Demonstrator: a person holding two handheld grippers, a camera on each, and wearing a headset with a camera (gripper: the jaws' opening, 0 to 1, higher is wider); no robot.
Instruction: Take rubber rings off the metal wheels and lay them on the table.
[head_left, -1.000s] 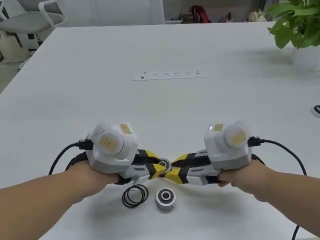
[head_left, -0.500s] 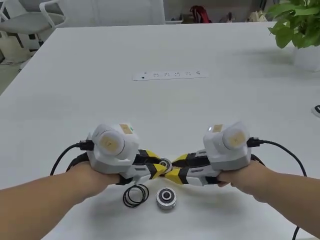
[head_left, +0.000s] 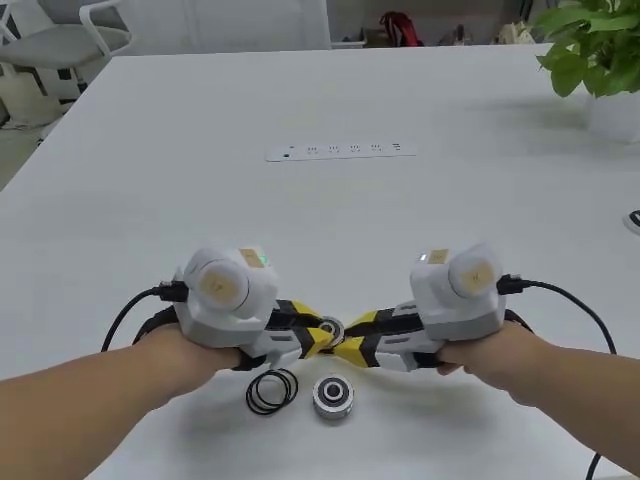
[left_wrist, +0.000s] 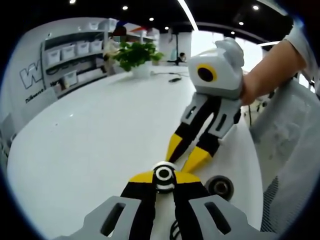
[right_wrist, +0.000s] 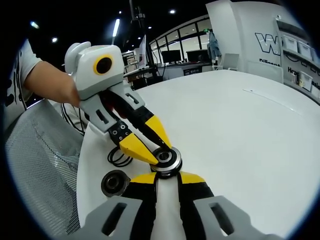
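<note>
Head view finds a small silver metal wheel (head_left: 328, 328), ringed in black rubber, held just over the white table (head_left: 330, 230) with the left gripper (head_left: 316, 336) clenched on it. The right gripper (head_left: 347, 343) meets that wheel's rim from the opposite side, jaws nearly together; whether they pinch it cannot be told. Nearer the person than that wheel, a second silver metal wheel (head_left: 332, 395) and, further left, loose black rubber rings (head_left: 270, 390) lie on the table.

bright, even overhead light | soft shadows | fisheye bending at edges
</note>
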